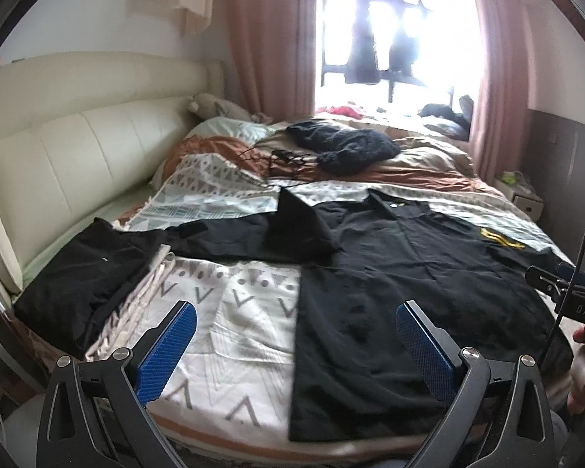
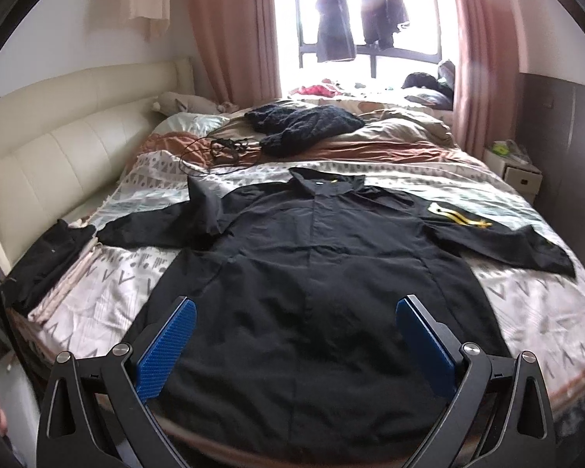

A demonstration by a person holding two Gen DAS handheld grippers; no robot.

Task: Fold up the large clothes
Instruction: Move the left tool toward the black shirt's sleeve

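A large black shirt [image 2: 312,273] lies spread flat on the bed, collar toward the window, both sleeves out; its right sleeve carries a yellow and white patch [image 2: 458,216]. In the left wrist view the same black shirt [image 1: 401,273] fills the right half, hem near the bed's front edge. My left gripper [image 1: 296,314] hangs open above the patterned cover, just left of the shirt's hem, holding nothing. My right gripper [image 2: 296,312] is open over the shirt's lower body, nothing between its blue pads. The right gripper's body [image 1: 565,292] shows at the far right of the left wrist view.
A folded black garment [image 1: 82,269] rests on folded beige cloth [image 1: 136,304] at the bed's left edge. A dark knitted garment [image 2: 300,124] and a tangle of cables [image 2: 222,152] lie farther back. A cream headboard [image 2: 58,156] runs along the left; a nightstand [image 2: 514,173] stands at right.
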